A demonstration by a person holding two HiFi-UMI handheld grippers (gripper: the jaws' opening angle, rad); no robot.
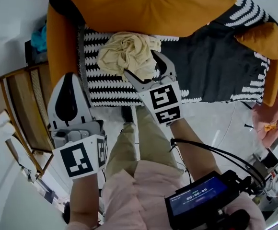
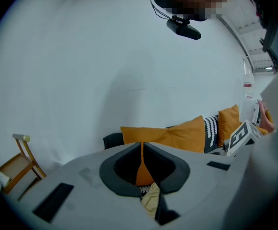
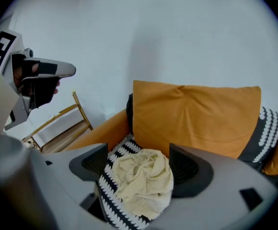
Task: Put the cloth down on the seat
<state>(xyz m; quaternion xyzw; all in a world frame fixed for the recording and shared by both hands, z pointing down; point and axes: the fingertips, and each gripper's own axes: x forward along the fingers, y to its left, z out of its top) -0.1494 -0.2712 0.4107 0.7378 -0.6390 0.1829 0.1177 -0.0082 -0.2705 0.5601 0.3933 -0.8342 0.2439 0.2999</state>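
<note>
A crumpled cream cloth (image 1: 127, 51) lies on the black-and-white patterned throw (image 1: 211, 61) that covers the sofa seat, at its left end. My right gripper (image 1: 146, 68) is open, its jaws spread wide on either side of the cloth's near edge. In the right gripper view the cloth (image 3: 144, 181) rests loose on the throw between the parted jaws of the right gripper (image 3: 138, 158). My left gripper (image 1: 71, 78) hangs back to the left of the sofa, shut and holding nothing. In its own view the left gripper (image 2: 142, 145) has its jaws meeting at the tips.
A large orange cushion (image 1: 153, 6) leans on the backrest right behind the cloth, and a smaller one (image 1: 268, 40) is at the right end. A wooden chair (image 1: 19, 104) stands left of the sofa's orange arm (image 1: 57, 37). Pink fabric (image 1: 273, 114) lies at the right.
</note>
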